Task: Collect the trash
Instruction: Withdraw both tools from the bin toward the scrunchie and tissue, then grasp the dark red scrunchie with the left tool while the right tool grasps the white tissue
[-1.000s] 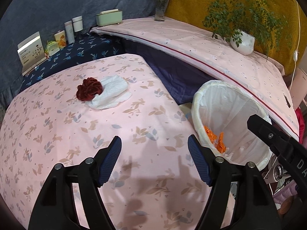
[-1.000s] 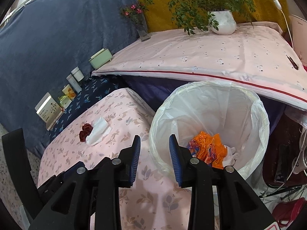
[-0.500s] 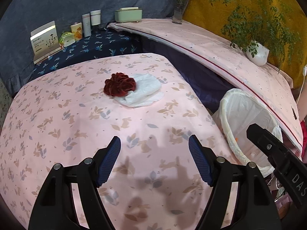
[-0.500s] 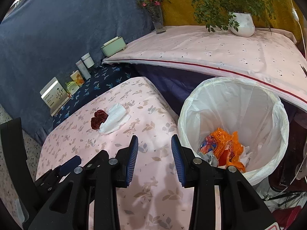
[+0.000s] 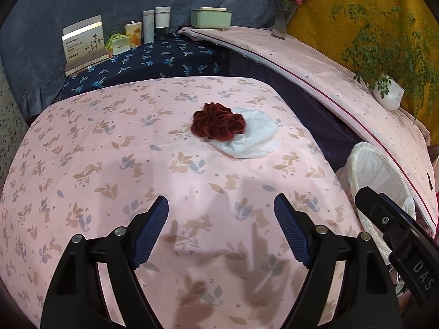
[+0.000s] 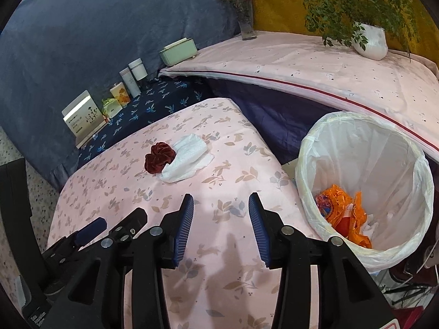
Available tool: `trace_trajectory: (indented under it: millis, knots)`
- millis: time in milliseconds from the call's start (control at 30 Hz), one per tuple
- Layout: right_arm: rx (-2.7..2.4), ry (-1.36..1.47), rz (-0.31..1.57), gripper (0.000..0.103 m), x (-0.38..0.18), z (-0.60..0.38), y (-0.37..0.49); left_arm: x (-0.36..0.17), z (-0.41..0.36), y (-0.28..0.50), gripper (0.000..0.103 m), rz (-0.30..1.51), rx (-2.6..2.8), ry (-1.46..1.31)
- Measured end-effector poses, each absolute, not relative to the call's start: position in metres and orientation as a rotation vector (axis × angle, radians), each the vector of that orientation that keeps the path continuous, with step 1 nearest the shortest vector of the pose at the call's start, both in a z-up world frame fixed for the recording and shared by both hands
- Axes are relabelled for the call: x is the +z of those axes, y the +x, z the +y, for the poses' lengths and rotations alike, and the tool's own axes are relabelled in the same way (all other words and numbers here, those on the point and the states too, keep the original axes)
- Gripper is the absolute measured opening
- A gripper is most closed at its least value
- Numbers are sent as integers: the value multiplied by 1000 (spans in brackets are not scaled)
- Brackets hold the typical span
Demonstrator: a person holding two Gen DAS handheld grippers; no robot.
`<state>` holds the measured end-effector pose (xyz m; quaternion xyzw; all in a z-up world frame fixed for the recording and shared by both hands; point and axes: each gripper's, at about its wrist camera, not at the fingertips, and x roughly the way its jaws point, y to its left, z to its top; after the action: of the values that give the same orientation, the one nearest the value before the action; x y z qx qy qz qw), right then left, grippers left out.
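Note:
A dark red velvet scrunchie (image 5: 218,124) lies on a crumpled white tissue (image 5: 253,138) on the pink floral tablecloth (image 5: 137,170); both also show in the right wrist view, scrunchie (image 6: 159,156) and tissue (image 6: 189,160). A bin lined with a white bag (image 6: 365,181) stands at the table's right edge and holds orange wrappers (image 6: 343,213); its rim shows in the left wrist view (image 5: 376,164). My left gripper (image 5: 221,222) is open and empty, short of the scrunchie. My right gripper (image 6: 221,213) is open and empty, over the table left of the bin.
A dark blue shelf (image 5: 142,60) behind the table carries a card box (image 5: 83,44), cups and bottles (image 5: 148,27). A long pink-covered ledge (image 6: 315,63) holds a green box (image 6: 178,50), a flower vase (image 6: 245,19) and a potted plant (image 6: 370,38).
Both grippers have swung left, away from the bin and toward the scrunchie and tissue, which now sit nearer the centre of both views. The right jaws have opened wider.

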<state>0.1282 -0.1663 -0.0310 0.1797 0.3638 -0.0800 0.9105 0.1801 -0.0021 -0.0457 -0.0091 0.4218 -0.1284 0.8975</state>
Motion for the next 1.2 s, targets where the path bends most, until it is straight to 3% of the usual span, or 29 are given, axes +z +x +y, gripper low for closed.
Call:
trace_trajectory:
  millis: [433,967,1033,1200]
  knots:
    - [-128,338,795,46,-45,-145,178,-49,26,227,81,893,-220,-69]
    - [-81,330,837,46,-76,-145,244,-76,1,323,82,991,-228,-130]
    - [-75,331,835,46,-77,-145,249,-82,0,332,77,1012,-236,-154]
    - [-63,336,845,46,-83,-144,264,-97,-2,342,48,1064,-274,-179]
